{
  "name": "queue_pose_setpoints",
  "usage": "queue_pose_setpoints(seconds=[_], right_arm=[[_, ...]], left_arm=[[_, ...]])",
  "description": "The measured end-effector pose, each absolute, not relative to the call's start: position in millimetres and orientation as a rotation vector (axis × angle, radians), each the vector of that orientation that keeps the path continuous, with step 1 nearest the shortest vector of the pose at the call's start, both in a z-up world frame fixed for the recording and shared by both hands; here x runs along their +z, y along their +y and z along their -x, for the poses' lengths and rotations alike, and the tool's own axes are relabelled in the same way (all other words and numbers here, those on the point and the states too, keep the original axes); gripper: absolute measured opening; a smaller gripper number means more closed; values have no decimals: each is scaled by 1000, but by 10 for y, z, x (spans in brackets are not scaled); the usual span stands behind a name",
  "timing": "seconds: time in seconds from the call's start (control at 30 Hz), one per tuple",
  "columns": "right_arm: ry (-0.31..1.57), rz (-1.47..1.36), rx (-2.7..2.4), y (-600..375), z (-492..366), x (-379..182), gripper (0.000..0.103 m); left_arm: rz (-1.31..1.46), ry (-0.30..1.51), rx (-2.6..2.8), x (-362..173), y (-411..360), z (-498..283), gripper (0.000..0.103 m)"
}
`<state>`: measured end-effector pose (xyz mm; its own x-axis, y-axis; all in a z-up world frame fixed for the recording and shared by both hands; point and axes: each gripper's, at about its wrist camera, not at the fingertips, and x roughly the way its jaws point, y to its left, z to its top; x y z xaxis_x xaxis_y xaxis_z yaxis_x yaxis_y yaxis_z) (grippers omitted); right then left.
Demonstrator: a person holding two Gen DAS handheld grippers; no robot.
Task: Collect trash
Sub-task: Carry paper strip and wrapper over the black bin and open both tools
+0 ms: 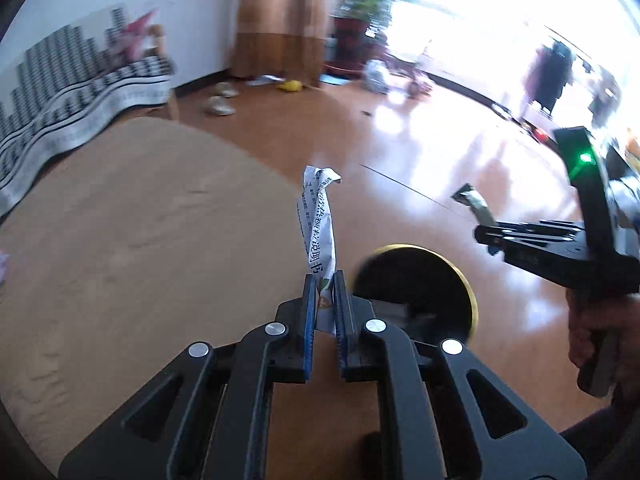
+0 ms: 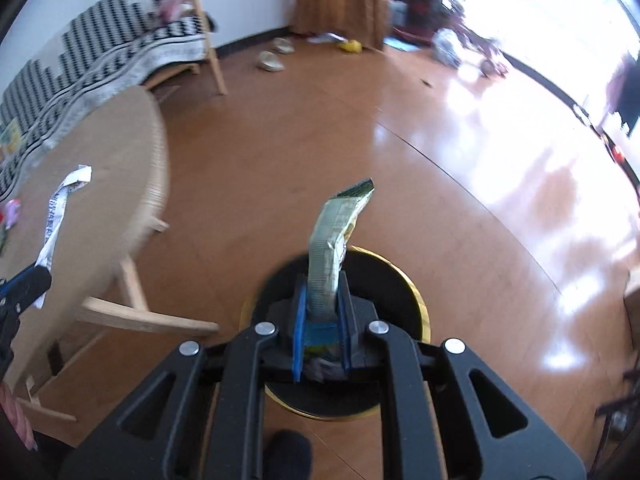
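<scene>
Trash in both: left gripper (image 1: 324, 284) clamps leaflet (image 1: 318, 220) beside bin (image 2: 416, 300); right gripper (image 2: 322, 300) clamps wrapper (image 2: 336, 232) over it; 2 drops left.

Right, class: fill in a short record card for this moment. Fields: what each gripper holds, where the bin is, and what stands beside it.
left gripper: shut on a white printed paper strip, held upright
right gripper: shut on a green wrapper, above the bin
bin: black with gold rim, on the wooden floor
table: round, light wood, left of the bin
wrappers released: not yet
</scene>
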<state>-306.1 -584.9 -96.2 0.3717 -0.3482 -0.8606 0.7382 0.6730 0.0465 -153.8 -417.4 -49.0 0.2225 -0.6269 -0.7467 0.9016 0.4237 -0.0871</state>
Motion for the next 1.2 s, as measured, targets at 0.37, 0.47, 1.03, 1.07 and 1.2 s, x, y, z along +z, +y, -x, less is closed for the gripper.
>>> queue_pose_setpoints(seconds=[0.37,0.47,1.03,1.07,1.2], right_arm=[[1103,-617,-699,-6196,3537,-1504,14],[1120,-627,-681,-6175,3448,-1550,14],[1063,-649,-658,-6233,3422,-1475,54],[1056,-651,-662,-6244,3435,-1451,54],[1023,-683,-662,-6279,3483,-1388,56]], left_arm=[[-486,851,-1207,-899,-4857,1955,8],[-491,866,-1210,-967,-4969,1950,8],[-497,909,-1206,-1156,-5080,1965,8],[-498,910,-1206,-1160,-5079,1961,8],[-507,920,-1211,-1200,-5114,1968,8]])
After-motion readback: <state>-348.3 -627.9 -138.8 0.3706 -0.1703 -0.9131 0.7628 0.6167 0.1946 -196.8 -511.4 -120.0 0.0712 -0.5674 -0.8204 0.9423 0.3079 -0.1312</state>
